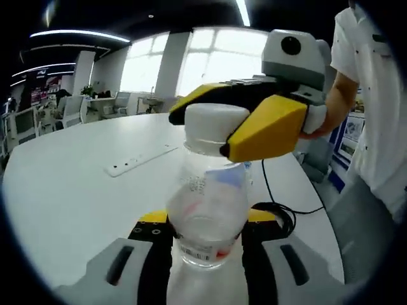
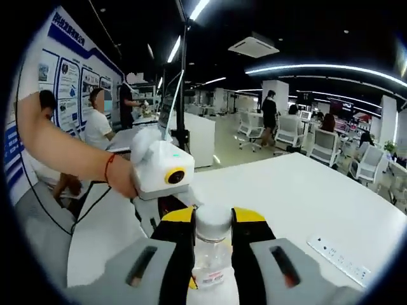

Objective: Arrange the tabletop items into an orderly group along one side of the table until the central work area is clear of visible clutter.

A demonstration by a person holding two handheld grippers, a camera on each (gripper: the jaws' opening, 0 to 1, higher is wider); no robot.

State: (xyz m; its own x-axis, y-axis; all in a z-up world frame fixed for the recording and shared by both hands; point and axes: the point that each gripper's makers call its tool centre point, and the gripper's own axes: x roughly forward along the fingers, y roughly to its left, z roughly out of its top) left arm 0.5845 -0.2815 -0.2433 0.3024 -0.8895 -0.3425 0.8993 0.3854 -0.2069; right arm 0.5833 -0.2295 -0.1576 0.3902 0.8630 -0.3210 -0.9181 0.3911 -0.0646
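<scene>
A clear plastic bottle point(image 1: 206, 210) with a white cap point(image 1: 213, 124) stands upright between my left gripper's point(image 1: 206, 219) black-and-yellow jaws, which are shut on its lower body. From the right, my right gripper point(image 1: 203, 133) reaches in, its yellow jaws shut on the cap. In the right gripper view the cap point(image 2: 213, 222) sits clamped between my right gripper's point(image 2: 213, 219) jaws, with the bottle's labelled neck point(image 2: 213, 276) below. Behind the cap is my left gripper point(image 2: 172, 206), held by a hand. The bottle is over the white table point(image 1: 57, 190).
A white power strip point(image 1: 140, 160) lies on the table point(image 2: 305, 190) beyond the bottle and shows again as the strip point(image 2: 337, 254). A black cable point(image 1: 280, 213) coils near the table's edge. A person point(image 1: 372, 127) stands close by. Office chairs point(image 2: 327, 146) and desks lie beyond.
</scene>
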